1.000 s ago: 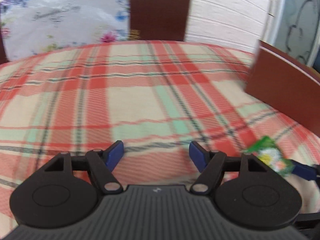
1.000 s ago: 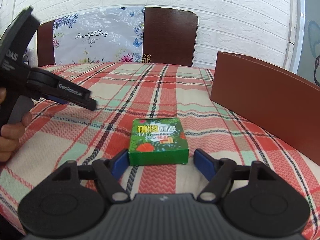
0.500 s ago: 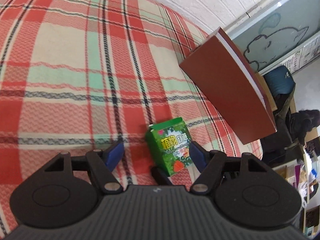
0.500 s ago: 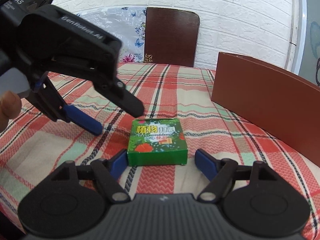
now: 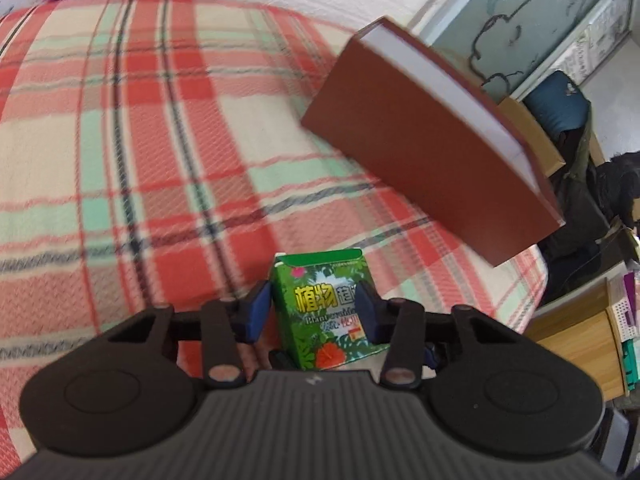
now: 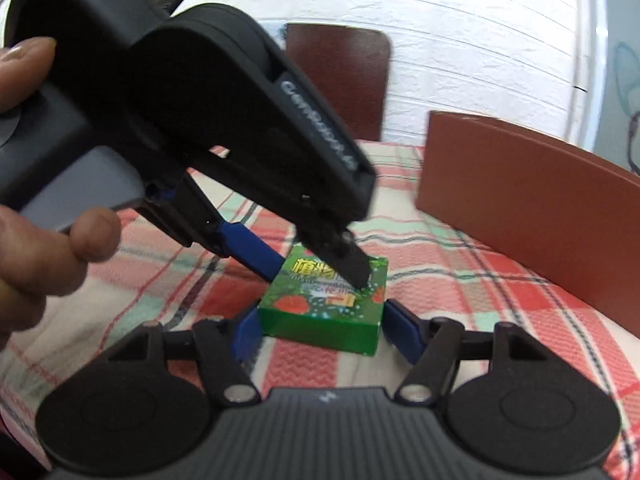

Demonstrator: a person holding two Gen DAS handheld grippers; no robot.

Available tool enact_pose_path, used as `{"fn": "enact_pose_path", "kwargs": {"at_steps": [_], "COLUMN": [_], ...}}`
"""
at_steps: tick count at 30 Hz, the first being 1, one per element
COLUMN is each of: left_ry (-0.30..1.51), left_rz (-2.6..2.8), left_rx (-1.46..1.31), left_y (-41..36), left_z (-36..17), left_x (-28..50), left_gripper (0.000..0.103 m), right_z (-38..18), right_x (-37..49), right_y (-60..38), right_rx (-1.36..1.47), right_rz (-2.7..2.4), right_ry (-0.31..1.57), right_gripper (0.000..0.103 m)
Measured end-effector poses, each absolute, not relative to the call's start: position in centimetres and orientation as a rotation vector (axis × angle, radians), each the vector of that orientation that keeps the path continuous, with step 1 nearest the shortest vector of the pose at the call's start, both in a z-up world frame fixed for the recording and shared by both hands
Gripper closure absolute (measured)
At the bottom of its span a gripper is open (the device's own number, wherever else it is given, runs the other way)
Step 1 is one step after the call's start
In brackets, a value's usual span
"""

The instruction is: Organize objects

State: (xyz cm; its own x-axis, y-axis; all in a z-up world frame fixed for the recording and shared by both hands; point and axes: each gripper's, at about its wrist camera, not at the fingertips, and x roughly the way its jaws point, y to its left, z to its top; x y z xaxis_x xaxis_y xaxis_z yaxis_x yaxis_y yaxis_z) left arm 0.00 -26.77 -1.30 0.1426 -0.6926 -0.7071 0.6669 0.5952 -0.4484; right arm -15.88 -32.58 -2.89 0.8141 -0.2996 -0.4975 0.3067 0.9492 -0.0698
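Tools both straddle the green box (image 6: 326,306) lying on the plaid cloth (image 5: 120,160), neither visibly clamping.

Box (image 6: 326,304) on tablecloth (image 6: 460,300), between right tool (image 6: 320,326) fingers; board (image 6: 532,204) right, behind.
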Motion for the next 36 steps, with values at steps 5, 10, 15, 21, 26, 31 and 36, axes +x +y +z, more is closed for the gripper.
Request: {"fn": "enact_pose_path", "kwargs": {"at_steps": [5, 10, 15, 21, 26, 31, 36], "left_ry": [0.937, 0.858, 0.777, 0.796, 0.792, 0.685, 0.650], "left_rz": [-1.067, -1.158, -1.204, -1.212, -1.177, -1.070, -1.012], "left_rx": [0.029, 0.048, 0.112, 0.189, 0.244, 0.340, 0.343], "left_y": [-30.6, -37.1, -43.5, -49.3, -50.4, -49.0, -46.5], "left_z": [3.0, 6.8, 8.6, 7.8, 6.7, 6.5, 7.2], "left_x": [-1.1, -1.2, -1.7, -0.6, 0.2, 0.1, 0.4], "left_gripper": [0.055, 0.056, 0.056, 0.056, 0.056, 0.055, 0.055], "right_z": [-0.1, 3.1, 5.6, 6.0, 5.3, 4.7, 4.1], "right_x": [-17.2, -17.9, -17.7, -16.8, -15.6, -15.2, -15.4], "right_y": [-34.8, -39.8, -45.4, -52.1, -55.5, -54.9, -52.8], "right_rx": [0.003, 0.000, -0.005, 0.074, 0.163, 0.139, 0.132], "right_rz": [-0.422, -0.521, -0.624, -0.703, -0.717, -0.718, -0.722], "right_ry": [0.406, 0.311, 0.256, 0.293, 0.350, 0.328, 0.310], "right_gripper": [0.037, 0.037, 0.037, 0.040, 0.039, 0.028, 0.028]}}
